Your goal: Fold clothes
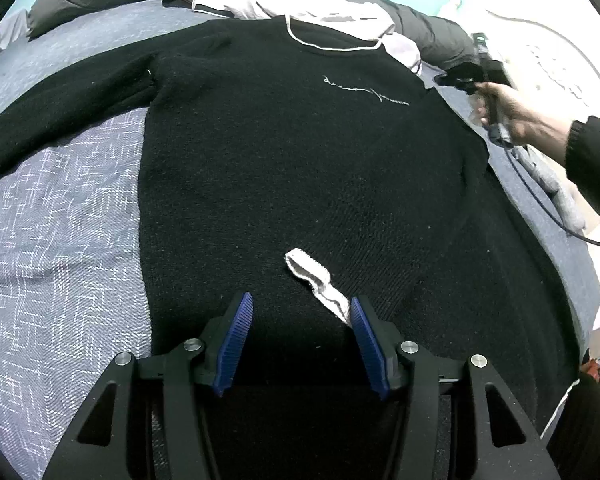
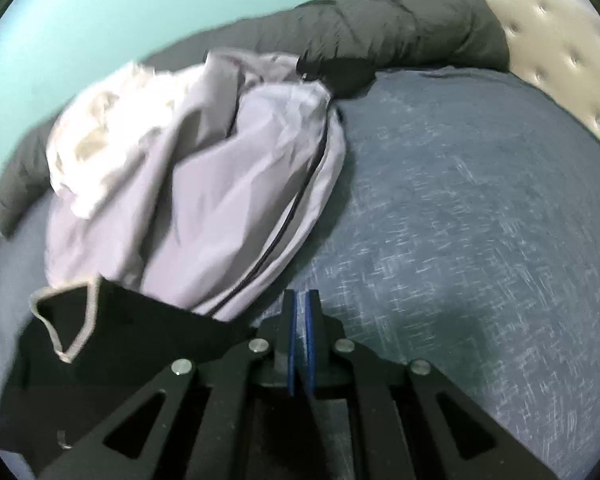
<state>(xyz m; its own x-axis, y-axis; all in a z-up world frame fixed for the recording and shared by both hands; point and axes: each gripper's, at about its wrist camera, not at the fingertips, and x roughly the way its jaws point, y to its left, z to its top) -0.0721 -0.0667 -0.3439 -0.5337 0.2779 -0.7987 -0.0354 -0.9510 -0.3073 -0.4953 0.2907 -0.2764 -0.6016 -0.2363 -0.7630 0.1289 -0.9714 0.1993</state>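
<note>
A black sweater lies flat and front up on the bed, with white script on the chest and a white-trimmed neckline. Its left sleeve stretches out to the left. A white ribbed cuff rests on the lower body of the sweater. My left gripper stands open over the hem, and the cuff's end touches its right pad. A hand holds my right gripper at the sweater's right shoulder. In its own view that gripper is shut, and black shoulder fabric runs in at its left finger.
A pale lilac jacket lies crumpled just beyond the neckline. A rolled dark grey duvet runs along the far edge in front of a tufted headboard. The patterned blue bedspread spreads to the right. A black cable trails from the hand.
</note>
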